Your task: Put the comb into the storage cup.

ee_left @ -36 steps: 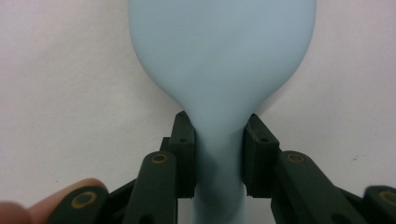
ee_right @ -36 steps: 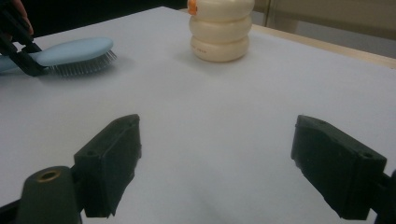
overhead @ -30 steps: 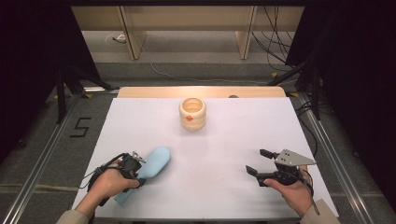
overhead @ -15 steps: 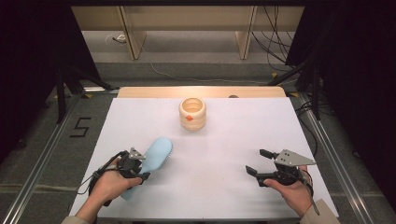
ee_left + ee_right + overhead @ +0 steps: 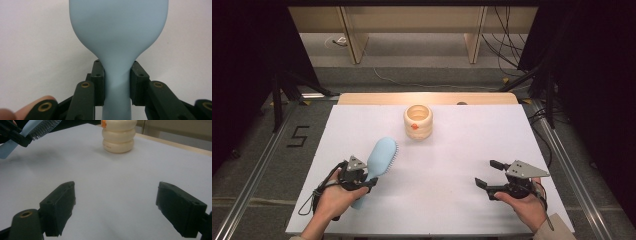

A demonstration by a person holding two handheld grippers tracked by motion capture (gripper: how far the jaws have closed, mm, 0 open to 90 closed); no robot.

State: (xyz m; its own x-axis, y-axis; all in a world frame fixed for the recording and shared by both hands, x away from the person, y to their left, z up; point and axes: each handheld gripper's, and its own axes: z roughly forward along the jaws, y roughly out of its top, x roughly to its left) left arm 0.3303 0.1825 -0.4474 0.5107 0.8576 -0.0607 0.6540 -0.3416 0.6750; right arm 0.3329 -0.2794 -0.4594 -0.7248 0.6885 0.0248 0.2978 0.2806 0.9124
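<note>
The high view is looking forward and down over the whole desk (image 5: 462, 150). The left gripper view is sitting very close along the blue brush (image 5: 117, 37). The right gripper view is looking low across the desk, sharing the brush and cream holder (image 5: 119, 135) with the high view.

The worktop (image 5: 452, 165) carries a ribbed cup (image 5: 418, 121) toward its far side, near the middle. Nearer the person and to the left, the left hand-held gripper (image 5: 360, 181) clasps a hairbrush (image 5: 378, 160) at its neck, the head angled away toward the cup. The right hand-held gripper (image 5: 490, 173) sits well apart at the near right, jaws spread, nothing between them.
</note>
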